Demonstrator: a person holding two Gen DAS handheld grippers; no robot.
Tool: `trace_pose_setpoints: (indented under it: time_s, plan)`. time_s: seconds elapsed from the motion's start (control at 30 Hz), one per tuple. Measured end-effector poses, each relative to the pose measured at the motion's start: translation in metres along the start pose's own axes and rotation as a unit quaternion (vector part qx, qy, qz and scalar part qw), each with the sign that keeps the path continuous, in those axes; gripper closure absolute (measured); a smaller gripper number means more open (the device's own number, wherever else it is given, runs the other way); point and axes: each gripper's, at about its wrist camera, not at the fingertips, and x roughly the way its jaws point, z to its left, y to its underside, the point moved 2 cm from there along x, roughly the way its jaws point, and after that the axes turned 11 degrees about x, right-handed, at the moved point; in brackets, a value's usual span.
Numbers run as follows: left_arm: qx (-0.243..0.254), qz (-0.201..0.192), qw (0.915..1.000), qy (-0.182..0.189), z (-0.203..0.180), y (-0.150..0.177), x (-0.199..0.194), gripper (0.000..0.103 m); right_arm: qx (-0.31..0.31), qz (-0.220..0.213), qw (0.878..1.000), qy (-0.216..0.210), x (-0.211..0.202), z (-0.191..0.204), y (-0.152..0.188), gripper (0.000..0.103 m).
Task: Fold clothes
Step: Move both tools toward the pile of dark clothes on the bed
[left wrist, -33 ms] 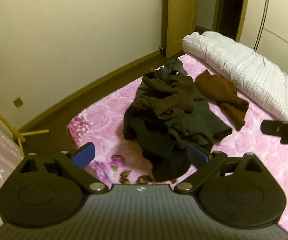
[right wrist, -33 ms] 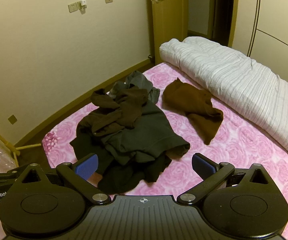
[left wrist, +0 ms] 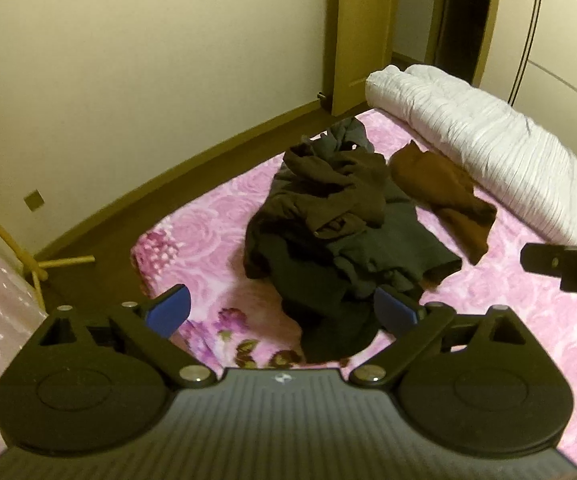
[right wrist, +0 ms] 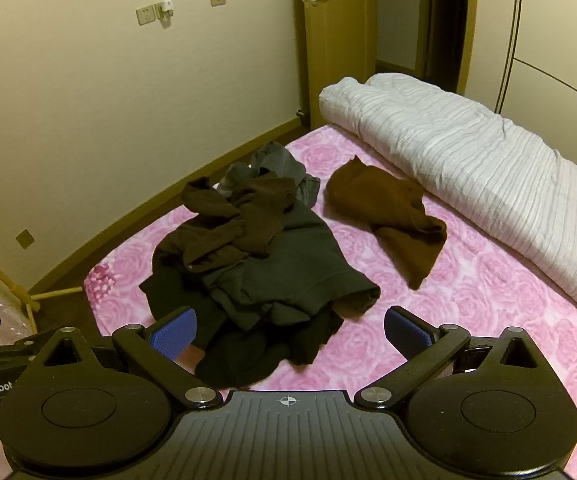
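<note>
Fingers (left wrist: 170, 312) on both your left gripper (left wrist: 284, 314) and right gripper (right wrist: 290, 332) are hanging released, empty — nothing is shifting, folding unstarted; dark clothes pile (right wrist: 256, 268) and brown garment (right wrist: 392, 216) are lying crumpled on the bed (right wrist: 488, 320).

Ahead of the left gripper's fingers (left wrist: 168, 312) a clothes heap (left wrist: 340, 232) lies on the bed (left wrist: 192, 224); a single garment (left wrist: 444, 196) lies right of it, a rolled quilt (left wrist: 488, 144) beyond.
</note>
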Motion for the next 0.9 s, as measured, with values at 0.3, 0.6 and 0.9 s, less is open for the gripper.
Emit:
trace_pose_setpoints:
  time_s: [0.3, 0.6, 0.9]
  plan:
    - [-0.016, -0.001, 0.9999, 0.005, 0.000, 0.001, 0.002, 0.006, 0.001, 0.004, 1.000, -0.005, -0.002, 0.001, -0.001, 0.000]
    - [-0.032, 0.004, 0.9994, 0.013, -0.001, 0.004, 0.004, 0.006, -0.005, 0.002, 1.000, -0.001, 0.001, -0.005, 0.005, 0.000]
    - [-0.051, 0.004, 0.9986, 0.013, 0.000, 0.005, 0.009, 0.006, -0.007, 0.006, 1.000, 0.003, 0.006, -0.010, 0.006, 0.000]
